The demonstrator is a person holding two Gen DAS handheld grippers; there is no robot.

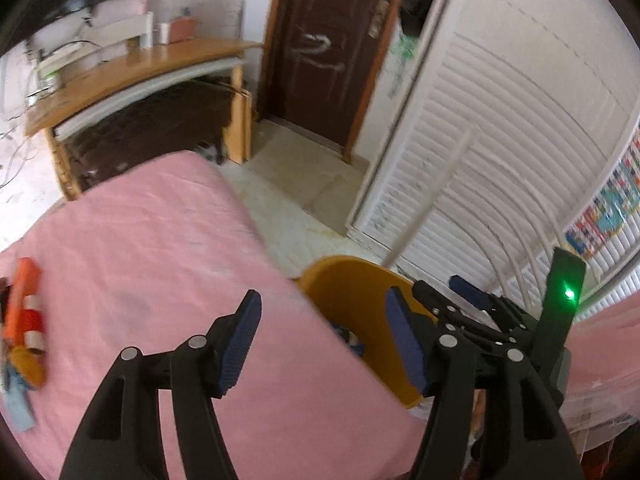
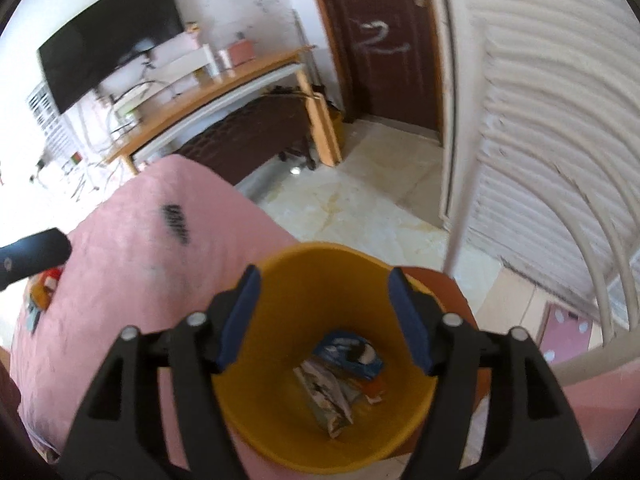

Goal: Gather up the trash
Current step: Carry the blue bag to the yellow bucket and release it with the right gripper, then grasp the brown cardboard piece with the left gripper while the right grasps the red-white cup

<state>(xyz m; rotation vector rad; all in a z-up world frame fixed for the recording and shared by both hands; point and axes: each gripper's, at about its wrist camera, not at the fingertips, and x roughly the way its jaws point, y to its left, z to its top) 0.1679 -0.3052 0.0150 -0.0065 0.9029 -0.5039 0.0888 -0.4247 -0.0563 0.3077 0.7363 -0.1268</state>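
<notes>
R claw [image 2: 324, 316] open, above bin [image 2: 288, 276] w/ trash [image 2: 340, 376].

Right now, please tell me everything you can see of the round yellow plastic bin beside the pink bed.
The round yellow plastic bin stands upright and lidless, close against the edge of the pink bed. Its walls look smooth and taper toward the bottom. At the bottom lie a few wrappers: a blue packet, a pale crumpled one and something orange. The open right gripper hangs above its mouth, holding nothing.

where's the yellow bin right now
The yellow bin fills the lower middle of the right wrist view, on the floor against the edge of the pink bed, directly below the open right gripper.
</notes>
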